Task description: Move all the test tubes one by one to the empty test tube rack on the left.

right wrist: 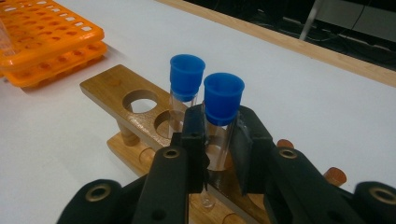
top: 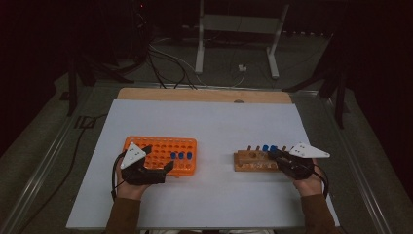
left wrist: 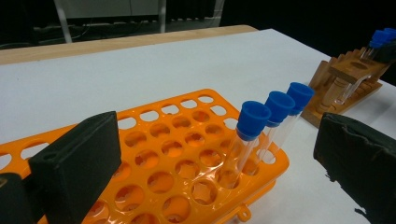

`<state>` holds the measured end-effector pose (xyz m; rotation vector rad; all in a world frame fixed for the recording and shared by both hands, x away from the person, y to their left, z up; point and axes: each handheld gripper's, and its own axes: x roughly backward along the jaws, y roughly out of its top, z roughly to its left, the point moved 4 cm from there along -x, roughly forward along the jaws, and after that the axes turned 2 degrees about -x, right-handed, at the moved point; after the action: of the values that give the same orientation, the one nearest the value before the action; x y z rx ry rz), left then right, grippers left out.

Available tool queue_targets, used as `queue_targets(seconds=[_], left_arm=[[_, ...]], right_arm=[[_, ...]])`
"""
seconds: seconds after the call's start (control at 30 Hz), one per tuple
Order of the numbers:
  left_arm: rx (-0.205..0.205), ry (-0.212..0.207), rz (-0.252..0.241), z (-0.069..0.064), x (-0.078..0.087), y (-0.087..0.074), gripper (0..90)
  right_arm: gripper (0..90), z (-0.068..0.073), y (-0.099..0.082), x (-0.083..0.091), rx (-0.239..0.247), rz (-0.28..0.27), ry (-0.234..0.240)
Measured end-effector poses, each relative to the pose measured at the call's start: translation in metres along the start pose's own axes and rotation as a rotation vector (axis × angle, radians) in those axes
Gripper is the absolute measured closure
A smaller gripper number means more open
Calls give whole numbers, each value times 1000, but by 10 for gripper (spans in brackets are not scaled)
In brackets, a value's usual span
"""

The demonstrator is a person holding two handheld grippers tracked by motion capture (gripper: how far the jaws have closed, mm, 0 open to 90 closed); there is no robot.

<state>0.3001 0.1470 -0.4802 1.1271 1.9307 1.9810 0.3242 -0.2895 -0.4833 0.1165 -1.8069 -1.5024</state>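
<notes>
A wooden tube rack (right wrist: 112,84) stands on the white table with two blue-capped clear tubes upright in it. My right gripper (right wrist: 218,140) is shut on the nearer tube (right wrist: 223,100), its pads pressing the glass just below the cap; the other tube (right wrist: 187,77) stands free beside it. In the high view the right gripper (top: 272,154) sits at the wooden rack's (top: 251,161) right end. My left gripper (left wrist: 219,163) is open, its wide-apart pads straddling the near corner of the orange rack (left wrist: 154,140), which holds three blue-capped tubes (left wrist: 252,121) in a row.
The white table sheet (top: 219,122) has bare room between the two racks and behind them. A wooden strip (top: 204,95) runs along its far edge. Beyond it are cables and a metal stand's legs (top: 199,53) on a dark floor.
</notes>
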Motion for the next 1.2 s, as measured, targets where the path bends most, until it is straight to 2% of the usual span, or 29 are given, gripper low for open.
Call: queue_targets(seconds=[0.2, 0.43, 0.93, 1.2], left_arm=[[-2, -5, 1, 0, 0, 0, 16], [-1, -4, -1, 0, 0, 0, 13], [-3, -4, 0, 0, -1, 0, 13], [-2, -5, -1, -1, -1, 0, 13]], right_arm=[[768, 0, 1, 1, -6, -1, -2], [769, -5, 4, 7, -39, -36, 5], [769, -5, 18, 20, -62, -70, 10], [769, -2, 27, 25, -53, -78, 15]])
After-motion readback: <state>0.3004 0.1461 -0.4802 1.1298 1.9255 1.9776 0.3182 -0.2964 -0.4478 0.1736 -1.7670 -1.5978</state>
